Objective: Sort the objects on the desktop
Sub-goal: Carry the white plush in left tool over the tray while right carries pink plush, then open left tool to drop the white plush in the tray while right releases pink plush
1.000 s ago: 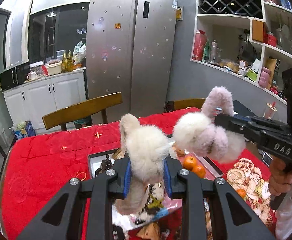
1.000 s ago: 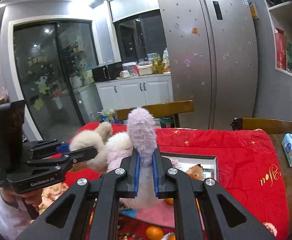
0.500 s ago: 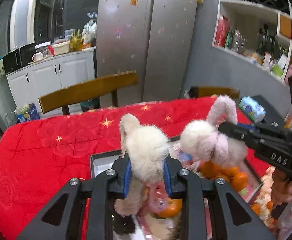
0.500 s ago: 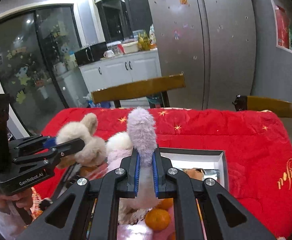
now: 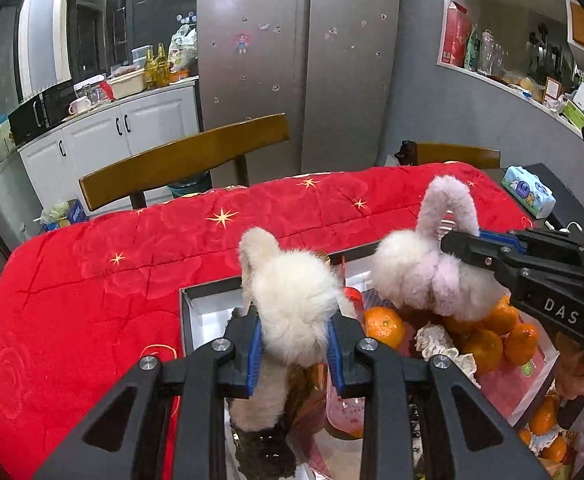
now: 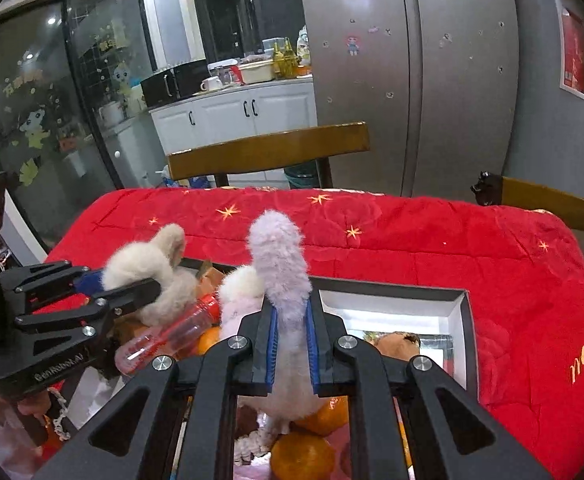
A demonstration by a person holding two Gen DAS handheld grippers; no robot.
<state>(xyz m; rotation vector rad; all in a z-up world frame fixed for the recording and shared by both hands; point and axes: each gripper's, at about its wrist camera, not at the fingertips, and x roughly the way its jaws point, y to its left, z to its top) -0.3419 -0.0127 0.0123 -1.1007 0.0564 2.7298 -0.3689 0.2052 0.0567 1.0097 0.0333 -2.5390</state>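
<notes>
Over the near part of the worktop (image 5: 72, 300), which is covered by a red quilted cloth with gold stars, both grippers hang above an open box (image 6: 458, 304) with dark rims and a white inner wall.

Left gripper (image 5: 294, 344): the fingers are closed on the cream plush earmuffs (image 5: 292, 300), blue pads pressing the fluffy pad from both sides. Its band curls up toward the far edge, and the lower part dangles into the box.

Right gripper (image 6: 290, 344): the fingers are drawn nearly together, clamped on the narrow band of the pink plush earmuffs (image 6: 278, 264). The white-pink ear pads hang just beside the tips, above the box contents.

Box contents: oranges (image 5: 384, 326), a clear plastic bottle with a red cap (image 6: 164, 338), and other small items that cannot be identified. The part of the box nearest the right edge of the worktop shows bare white wall and floor.

Edges and free room:
- The red cloth is bare from the far rim of the box to the far edge of the worktop.
- The cloth is also bare along the left edge, and between the box and the right edge.
- A wooden chair back (image 5: 184, 156) stands just beyond the far edge; a second chair (image 6: 552, 204) stands at the far right corner.
- A tissue pack (image 5: 528, 190) lies near the right edge, well apart from the box.
</notes>
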